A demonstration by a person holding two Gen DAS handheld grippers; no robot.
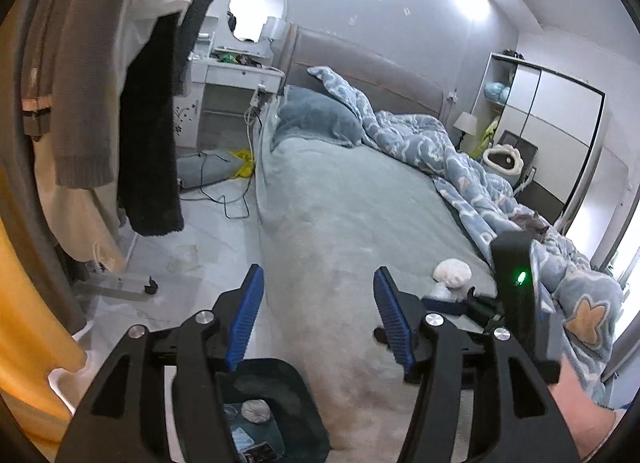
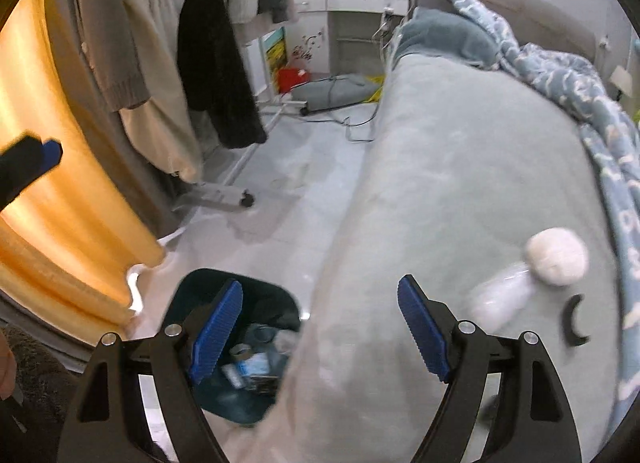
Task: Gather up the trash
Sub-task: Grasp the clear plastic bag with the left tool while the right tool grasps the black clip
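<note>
Your left hand-held gripper (image 1: 318, 313) has its blue pads spread apart with nothing between them, hanging over the near edge of the bed (image 1: 340, 191). Your right hand-held gripper (image 2: 320, 327) is also wide open and empty, tipped down over the same edge. The dark trash bin (image 2: 288, 303) stands on the floor just left of the bed, near you, with crumpled scraps and wrappers already inside. Still on the bed, to the right of your right gripper, lie a crumpled white paper ball (image 2: 558, 261) and, touching it on its near left side, a blurred clear plastic bottle (image 2: 502, 297). A small black curved piece (image 2: 574, 319) lies just near of the ball. Clothes (image 1: 96, 75) hang at far left.
</note>
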